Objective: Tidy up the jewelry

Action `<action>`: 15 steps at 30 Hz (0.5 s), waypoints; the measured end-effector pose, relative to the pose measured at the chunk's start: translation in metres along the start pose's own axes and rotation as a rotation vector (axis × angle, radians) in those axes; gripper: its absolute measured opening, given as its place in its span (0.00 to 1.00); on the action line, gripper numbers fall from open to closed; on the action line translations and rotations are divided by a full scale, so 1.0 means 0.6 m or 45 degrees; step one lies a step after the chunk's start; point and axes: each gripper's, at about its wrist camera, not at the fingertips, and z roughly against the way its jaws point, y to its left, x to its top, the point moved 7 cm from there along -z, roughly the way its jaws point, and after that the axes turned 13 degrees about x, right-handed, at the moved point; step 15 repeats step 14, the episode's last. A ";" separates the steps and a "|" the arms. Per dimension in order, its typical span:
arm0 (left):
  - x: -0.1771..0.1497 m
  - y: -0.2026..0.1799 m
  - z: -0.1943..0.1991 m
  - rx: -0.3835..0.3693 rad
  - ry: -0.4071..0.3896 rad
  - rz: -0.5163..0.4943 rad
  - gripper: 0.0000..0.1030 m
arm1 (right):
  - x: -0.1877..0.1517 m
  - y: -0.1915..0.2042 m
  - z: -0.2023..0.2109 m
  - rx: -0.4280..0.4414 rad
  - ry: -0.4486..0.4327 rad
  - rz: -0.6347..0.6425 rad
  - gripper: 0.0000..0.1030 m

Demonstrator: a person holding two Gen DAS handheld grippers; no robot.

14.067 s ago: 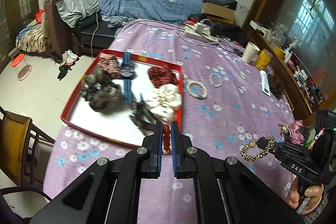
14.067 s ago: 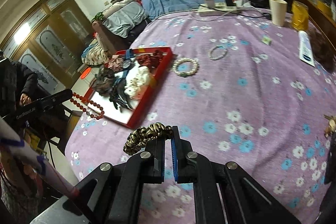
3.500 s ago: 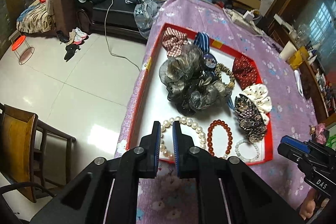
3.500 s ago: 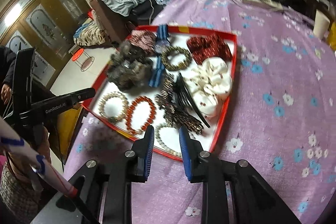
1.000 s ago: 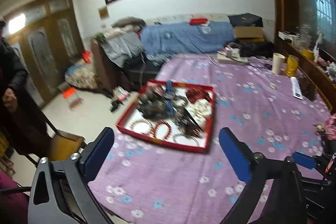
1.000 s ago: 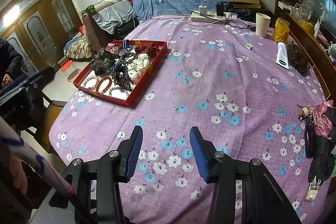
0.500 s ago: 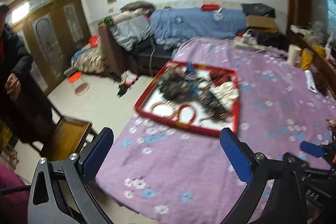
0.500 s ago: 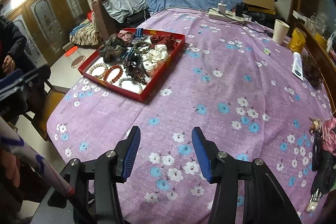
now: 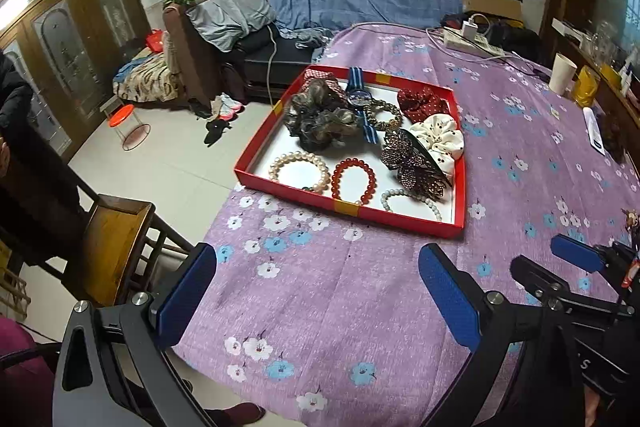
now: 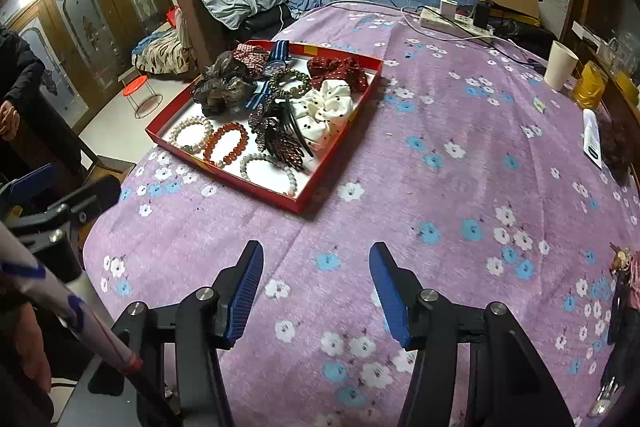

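A red tray lies on the purple flowered tablecloth and holds the jewelry. Along its near side lie a pearl bracelet, a red bead bracelet and a pale bead bracelet. Behind them are a brown beaded hair clip, a white scrunchie, a grey scrunchie and a blue-strapped watch. My left gripper is wide open and empty, short of the tray's near rim. My right gripper hovers over bare cloth to the right of the tray; its jaws are opening with nothing between them.
A paper cup, a yellow jar and a power strip stand at the table's far right. A wooden chair sits off the left edge, with a person in dark clothes beyond it. A sofa runs along the far wall.
Both grippers have dropped lower and closer to the table, and the tray now looks larger and nearer. The right jaws stand a little wider; the left stays wide open.
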 end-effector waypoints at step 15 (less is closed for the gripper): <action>0.017 0.011 -0.038 0.032 0.025 -0.046 0.98 | 0.021 0.002 -0.043 -0.028 0.034 -0.050 0.61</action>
